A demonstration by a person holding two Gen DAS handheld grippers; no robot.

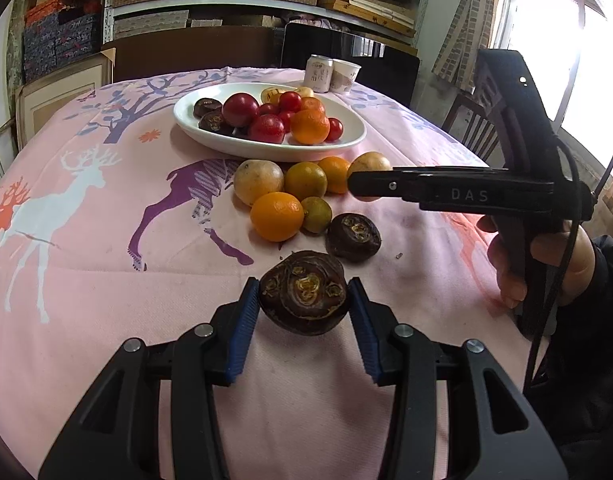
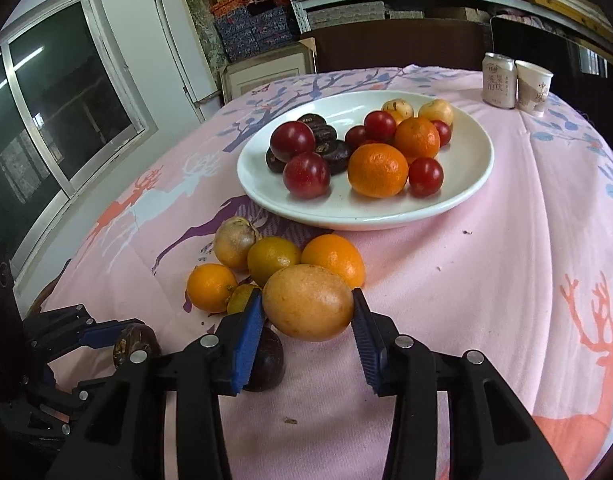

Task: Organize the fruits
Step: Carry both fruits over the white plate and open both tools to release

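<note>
A pink tablecloth (image 2: 526,240) printed with deer and trees covers the table, and on it sits 1 white plate (image 2: 462,196) holding 2 mandarins, 2 plums, about 5 cherry tomatoes, 2 pale yellow fruits at the back and at least 3 dark water chestnuts, though the pile hides some. In front of the plate lies a loose cluster (image 1: 290,196) of 6 yellow-orange fruits touching one another, with 2 dark water chestnuts just beside them nearer the cameras. At the far edge stand 1 can (image 2: 497,80) and 1 paper cup (image 2: 532,86), side by side. The right gripper (image 2: 307,312) reaches level across from the right side, a bare hand (image 1: 546,264) wrapped round its handle, and its blue pads grip a yellow passion fruit (image 2: 308,302) at the cluster's near edge; a dark chestnut (image 2: 266,356) sits half hidden beneath its left finger. The left gripper (image 1: 304,300) points toward the plate with its jaws set narrow around the nearest water chestnut (image 1: 304,292), both pads touching its sides.
</note>
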